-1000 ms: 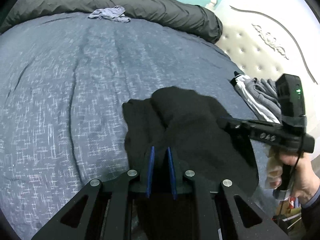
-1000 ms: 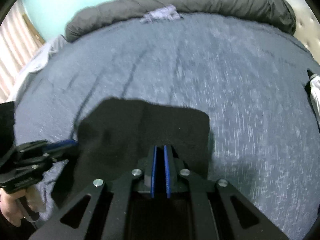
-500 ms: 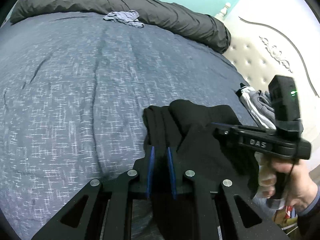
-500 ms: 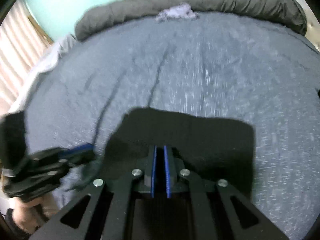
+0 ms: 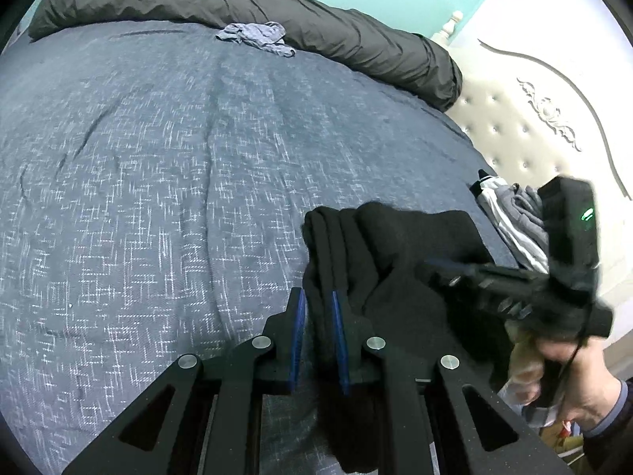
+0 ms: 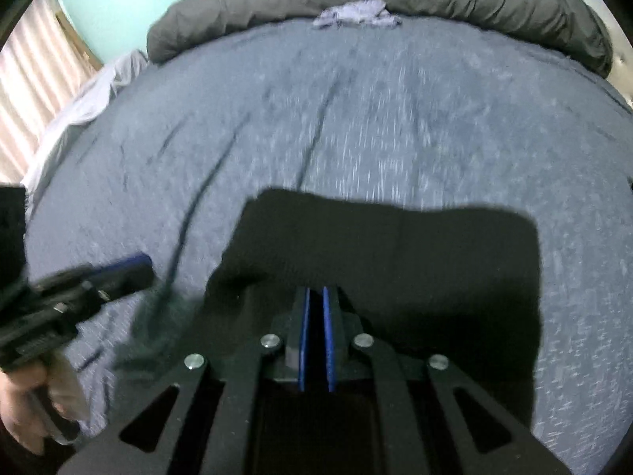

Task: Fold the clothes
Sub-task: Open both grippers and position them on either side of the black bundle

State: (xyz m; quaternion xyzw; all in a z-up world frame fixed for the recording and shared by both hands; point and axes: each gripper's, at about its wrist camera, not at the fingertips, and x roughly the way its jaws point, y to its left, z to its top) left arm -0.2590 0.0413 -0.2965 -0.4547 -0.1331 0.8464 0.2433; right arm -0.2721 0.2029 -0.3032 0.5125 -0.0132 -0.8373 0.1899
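Black garment hangs bunched above the bed, pinched at two edges — left tongs clamped on gathered folds, right tongs clamped on the other side. Likely both grips bring edges together, so one half can drop over the other.

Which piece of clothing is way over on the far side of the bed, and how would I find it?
Look across the blue-grey bedspread to the long dark grey rolled duvet at its far edge. Right against that roll lies a small crumpled light blue-grey garment. It lies alone, pale and scrunched, unlike the black garment in the grippers or the grey-and-white pile by the headboard.
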